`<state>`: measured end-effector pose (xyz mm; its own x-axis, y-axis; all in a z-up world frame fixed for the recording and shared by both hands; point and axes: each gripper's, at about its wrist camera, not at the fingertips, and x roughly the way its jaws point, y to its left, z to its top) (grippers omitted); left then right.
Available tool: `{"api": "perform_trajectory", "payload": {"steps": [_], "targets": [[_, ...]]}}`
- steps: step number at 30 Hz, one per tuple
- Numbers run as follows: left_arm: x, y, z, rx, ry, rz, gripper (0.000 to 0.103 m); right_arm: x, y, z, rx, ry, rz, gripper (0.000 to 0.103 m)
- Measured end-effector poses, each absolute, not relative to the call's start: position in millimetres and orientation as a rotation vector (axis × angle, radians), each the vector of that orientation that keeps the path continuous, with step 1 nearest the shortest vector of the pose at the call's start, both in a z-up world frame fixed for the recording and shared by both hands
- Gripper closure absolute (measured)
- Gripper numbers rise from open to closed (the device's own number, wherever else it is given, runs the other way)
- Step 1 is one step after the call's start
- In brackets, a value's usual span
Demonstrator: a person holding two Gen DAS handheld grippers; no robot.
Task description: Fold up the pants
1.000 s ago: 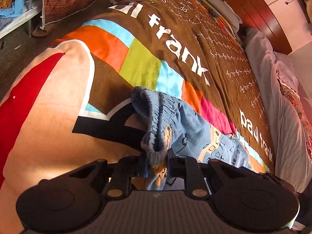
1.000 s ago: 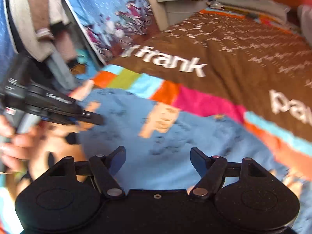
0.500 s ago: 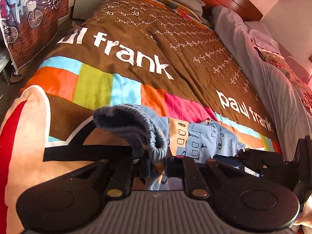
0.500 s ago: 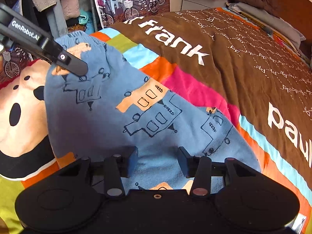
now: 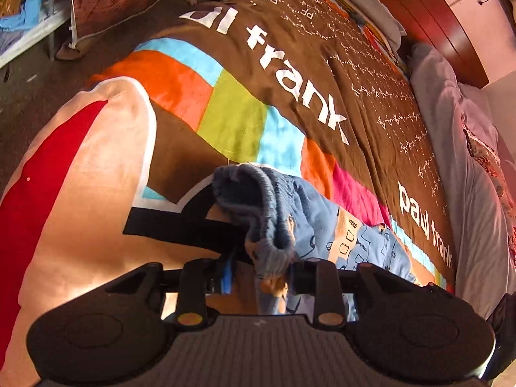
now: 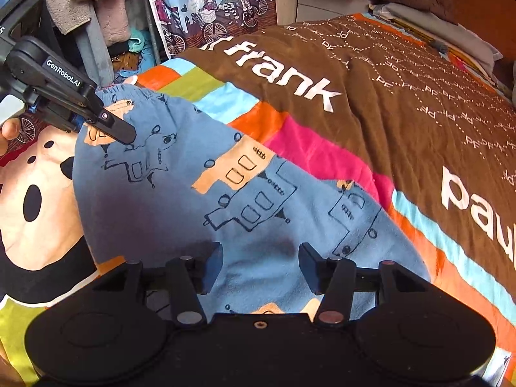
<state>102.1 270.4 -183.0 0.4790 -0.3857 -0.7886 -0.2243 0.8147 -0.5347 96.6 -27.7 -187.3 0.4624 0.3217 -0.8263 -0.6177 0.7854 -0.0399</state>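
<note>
Folding looks only begun. Blue printed pants (image 6: pixel 225 193) lie spread on the bedspread (image 6: pixel 403 103), and I see no finished fold. Left gripper (image 5: pixel 261 274) has its fingers clamped on the elastic waistband (image 5: pixel 258 206) and lifts it. Right gripper (image 6: pixel 260 267) hovers above the cloth, jaws apart, gripping nothing. Nearly all folding is left, I judge.

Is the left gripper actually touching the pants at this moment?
Touching. The left wrist view shows the left gripper with the pants waistband bunched between its jaws; the right wrist view shows it pinching that same edge.
</note>
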Motion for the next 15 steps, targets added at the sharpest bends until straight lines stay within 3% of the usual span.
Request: {"api": "perform_trajectory", "payload": {"steps": [4, 5, 7, 8, 15], "targets": [[116, 276, -184, -0.711, 1.086, -0.121, 0.063, 99, -27, -194, -0.36, 0.947, 0.599, 0.049], [118, 279, -181, -0.73, 1.073, -0.116, 0.059, 98, -27, -195, -0.36, 0.952, 0.603, 0.048], [123, 284, -178, -0.735, 1.072, -0.094, 0.038, 97, -26, -194, -0.356, 0.954, 0.61, 0.048], [126, 287, -179, -0.75, 1.084, -0.091, 0.035, 96, -26, -194, -0.355, 0.956, 0.613, 0.048], [150, 285, -189, -0.694, 1.149, -0.082, 0.034, 94, -25, -188, -0.34, 0.925, 0.62, 0.048]]}}
